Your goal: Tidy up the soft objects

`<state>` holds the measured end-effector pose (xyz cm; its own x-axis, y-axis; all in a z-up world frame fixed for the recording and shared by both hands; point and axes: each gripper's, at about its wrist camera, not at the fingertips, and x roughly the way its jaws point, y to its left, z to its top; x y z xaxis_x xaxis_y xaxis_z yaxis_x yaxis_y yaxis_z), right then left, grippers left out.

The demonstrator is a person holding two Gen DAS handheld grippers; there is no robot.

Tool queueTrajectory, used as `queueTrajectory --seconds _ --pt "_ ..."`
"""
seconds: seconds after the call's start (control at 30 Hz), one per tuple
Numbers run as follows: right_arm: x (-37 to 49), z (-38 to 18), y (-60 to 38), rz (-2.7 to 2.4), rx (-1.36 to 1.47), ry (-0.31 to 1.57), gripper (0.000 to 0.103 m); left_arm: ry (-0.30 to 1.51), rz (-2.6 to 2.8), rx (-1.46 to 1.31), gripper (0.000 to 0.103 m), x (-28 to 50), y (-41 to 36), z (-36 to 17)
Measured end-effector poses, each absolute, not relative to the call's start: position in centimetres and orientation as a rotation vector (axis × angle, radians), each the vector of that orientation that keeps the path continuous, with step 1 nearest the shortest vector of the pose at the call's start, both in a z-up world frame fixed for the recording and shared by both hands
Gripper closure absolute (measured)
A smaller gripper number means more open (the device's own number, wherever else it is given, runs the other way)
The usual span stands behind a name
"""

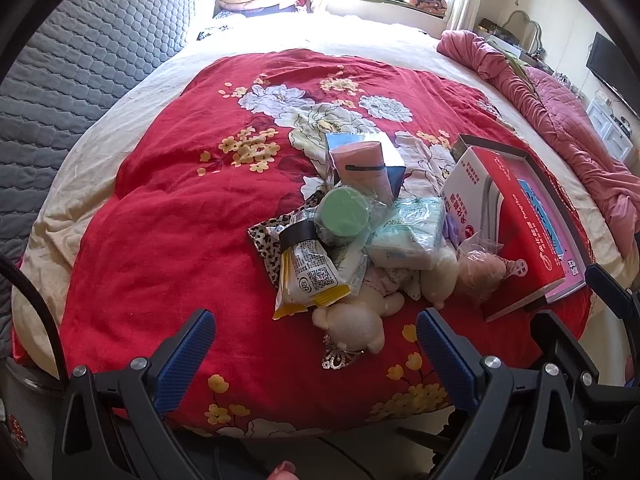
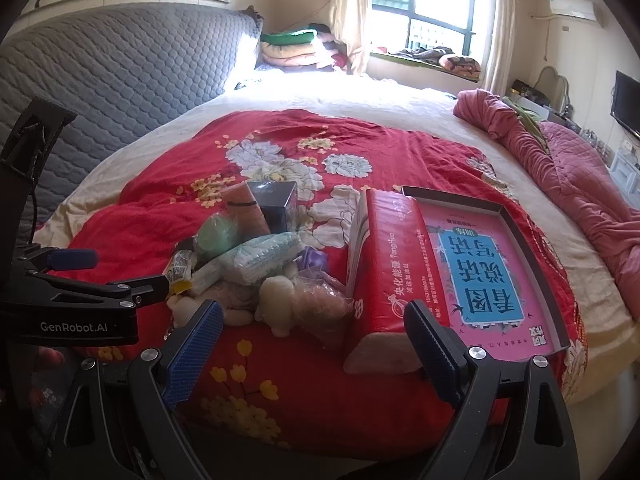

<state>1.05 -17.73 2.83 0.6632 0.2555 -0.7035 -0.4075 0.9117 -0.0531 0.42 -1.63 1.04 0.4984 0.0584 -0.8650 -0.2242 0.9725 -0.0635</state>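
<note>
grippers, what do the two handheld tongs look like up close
Both are black moulded frames with silver round bolts. The left tongs and the right tongs each carry two fingers faced with blue ribbed pads. In the right wrist view, the left unit's body bears white "GenRobot.AI" lettering. A black cable curves past the left unit. No sleeves show.

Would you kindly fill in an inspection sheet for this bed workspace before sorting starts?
Surface: red floral quilt spread over the bed, wrinkled.
Job's things: cream plush toy, bagged pink plush and tissue pack heaped together.
Clutter: yellow snack packet, green-lidded jar, pink roll, red tissue box, pink tray.
Grippers: left gripper and right gripper open, holding nothing.
Cables: black cable at the left edge.
Surroundings: grey quilted headboard, pink blanket, window.
</note>
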Motion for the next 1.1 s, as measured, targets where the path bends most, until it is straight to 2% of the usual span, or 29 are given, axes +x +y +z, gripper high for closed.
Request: queueTrajectory --seconds 0.8,1.1 --pt "1.2 2.7 -17.8 0.378 -0.215 0.769 0.011 1.05 0.172 -0.184 0.002 0.6 -1.4 0.6" --pt "2.2 1.8 -17.7 0.367 -0.246 0.784 0.011 1.064 0.154 -0.274 0.002 1.1 0.5 -0.5"
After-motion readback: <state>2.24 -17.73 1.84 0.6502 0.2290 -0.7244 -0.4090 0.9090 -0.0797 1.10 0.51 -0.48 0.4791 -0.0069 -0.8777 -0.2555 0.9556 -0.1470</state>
